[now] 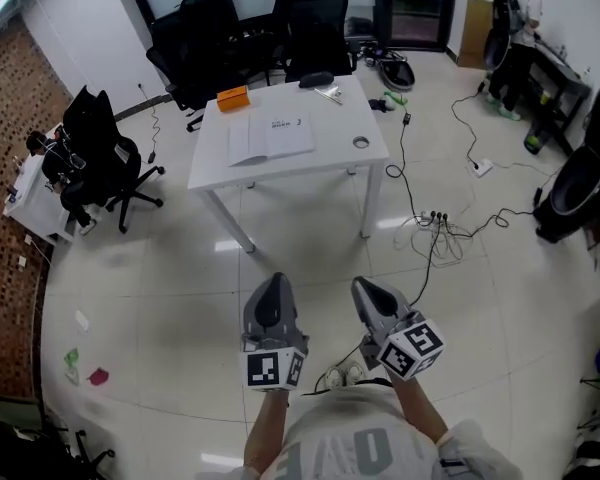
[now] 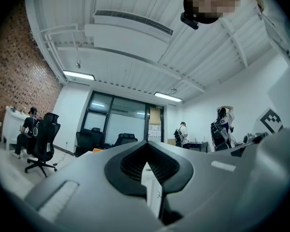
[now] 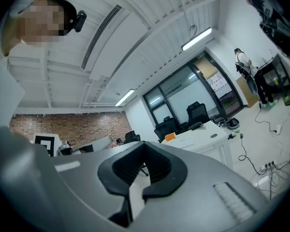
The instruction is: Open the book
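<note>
Bright, even light fills the room from the ceiling strip lights, and the glossy floor throws back pale patches of glare. Shadows are soft, with only a faint one under the white table. The head view bows at its edges. Both gripper views are fisheye circles with black corners. In them the left gripper and right gripper loom close and slightly out of focus, while the room behind is sharper.

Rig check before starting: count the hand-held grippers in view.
2. The left hand-held gripper hangs over the floor; the right hand-held gripper is beside it. Both are shut, short of the white table.
</note>
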